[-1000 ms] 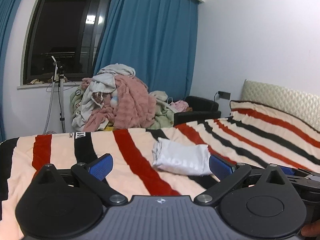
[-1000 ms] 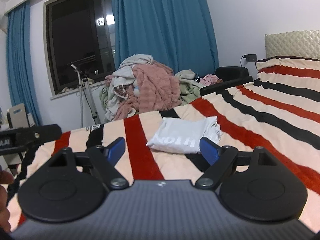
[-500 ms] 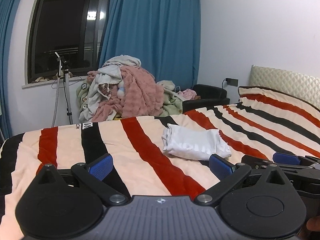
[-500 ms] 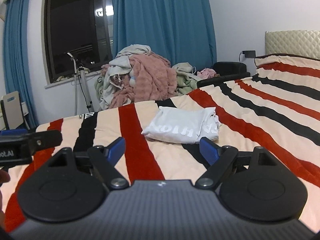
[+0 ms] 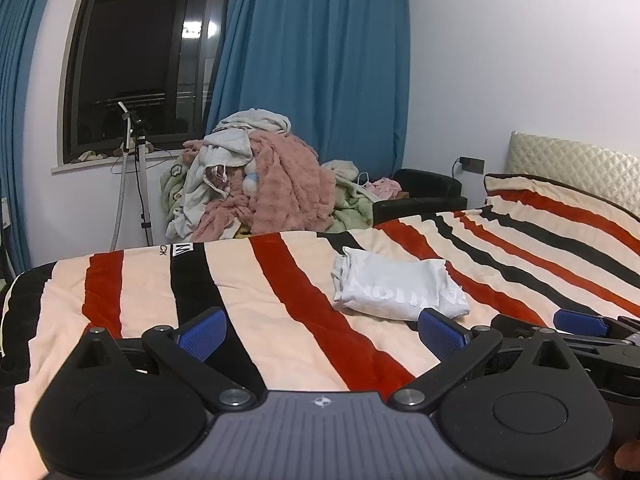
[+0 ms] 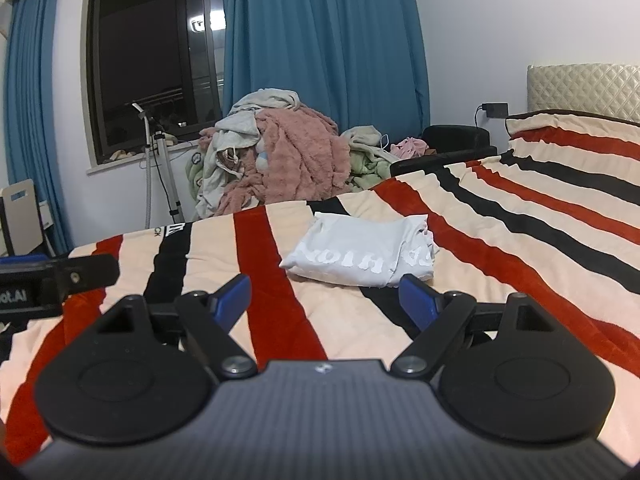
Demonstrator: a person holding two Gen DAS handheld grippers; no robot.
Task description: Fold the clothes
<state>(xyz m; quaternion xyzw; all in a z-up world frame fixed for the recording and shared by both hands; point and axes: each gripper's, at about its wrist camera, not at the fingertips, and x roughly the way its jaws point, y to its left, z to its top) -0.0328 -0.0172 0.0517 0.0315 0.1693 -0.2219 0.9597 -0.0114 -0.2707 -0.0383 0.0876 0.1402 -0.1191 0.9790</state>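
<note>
One white garment [image 6: 360,254] lies folded into a compact rectangle on the striped bed [image 6: 520,248], toward its far edge. The left gripper [image 5: 320,332] and right gripper [image 6: 326,298] both stand wide with nothing between the jaws, short of the garment. Judged remaining: the unfolded clothes pile [image 5: 260,184] beyond the bed's far edge.

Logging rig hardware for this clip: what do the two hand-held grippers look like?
Both match. The left hand-held gripper and the right hand-held gripper each have a ribbed grey body with a small star emblem, two round black side housings with triangular peaks, black link arms on silver pivots, and blue textured finger pads. White lettering marks the left one's side in the right wrist view. No cables or sleeves show.
</note>
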